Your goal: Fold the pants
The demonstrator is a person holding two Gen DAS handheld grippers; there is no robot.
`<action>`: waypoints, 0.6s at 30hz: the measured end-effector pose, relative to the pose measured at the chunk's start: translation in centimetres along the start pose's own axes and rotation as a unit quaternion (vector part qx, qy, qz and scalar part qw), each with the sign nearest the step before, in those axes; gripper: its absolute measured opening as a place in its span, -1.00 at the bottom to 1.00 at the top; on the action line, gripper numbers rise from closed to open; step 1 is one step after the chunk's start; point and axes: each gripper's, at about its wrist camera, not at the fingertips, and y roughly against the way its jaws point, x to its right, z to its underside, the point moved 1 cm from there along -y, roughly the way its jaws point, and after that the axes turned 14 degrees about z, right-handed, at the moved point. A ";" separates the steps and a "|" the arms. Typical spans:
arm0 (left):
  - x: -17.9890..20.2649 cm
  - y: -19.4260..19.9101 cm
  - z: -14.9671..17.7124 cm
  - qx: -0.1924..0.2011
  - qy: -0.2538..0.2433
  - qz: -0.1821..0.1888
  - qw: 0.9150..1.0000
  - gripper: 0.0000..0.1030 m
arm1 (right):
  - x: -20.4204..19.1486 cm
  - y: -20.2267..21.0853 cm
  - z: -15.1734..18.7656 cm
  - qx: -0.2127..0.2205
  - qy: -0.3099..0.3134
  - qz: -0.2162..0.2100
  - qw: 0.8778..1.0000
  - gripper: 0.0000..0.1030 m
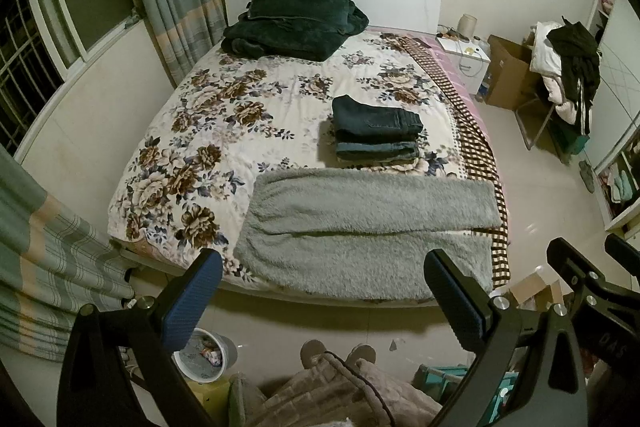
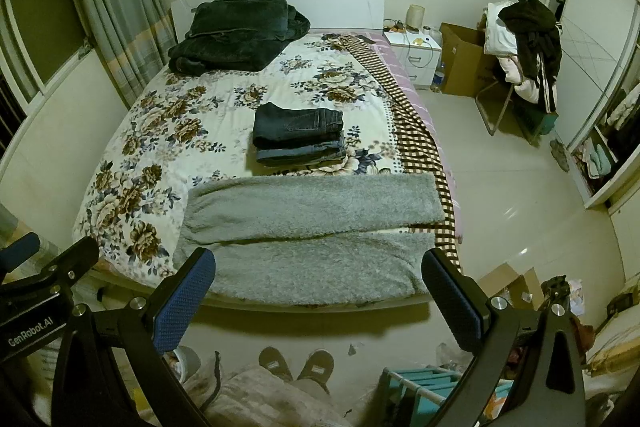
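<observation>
Now both claws — left claw (image 1: 322, 291), right claw (image 2: 320, 291) — released; grey pants (image 2: 312, 227) on bed (image 2: 160, 131).

Bed's left half free; folded jeans stack (image 1: 378, 131) blocks beyond grey pants (image 1: 368, 227).

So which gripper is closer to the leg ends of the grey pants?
Right. The right gripper hangs off the bed's foot, near the leg ends of the grey pants; the left gripper is beside it, toward the waist end. Neither touches them.

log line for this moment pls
stage: pre-grasp | grey fleece pants flat at bed foot, unfolded | folded jeans stack behind | left gripper open, empty | right gripper open, empty
</observation>
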 end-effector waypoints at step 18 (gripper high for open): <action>-0.5 -5.3 -4.2 0.024 0.015 -0.034 0.999 1.00 | -2.0 -6.0 -1.5 -0.025 -0.075 0.053 0.995 1.00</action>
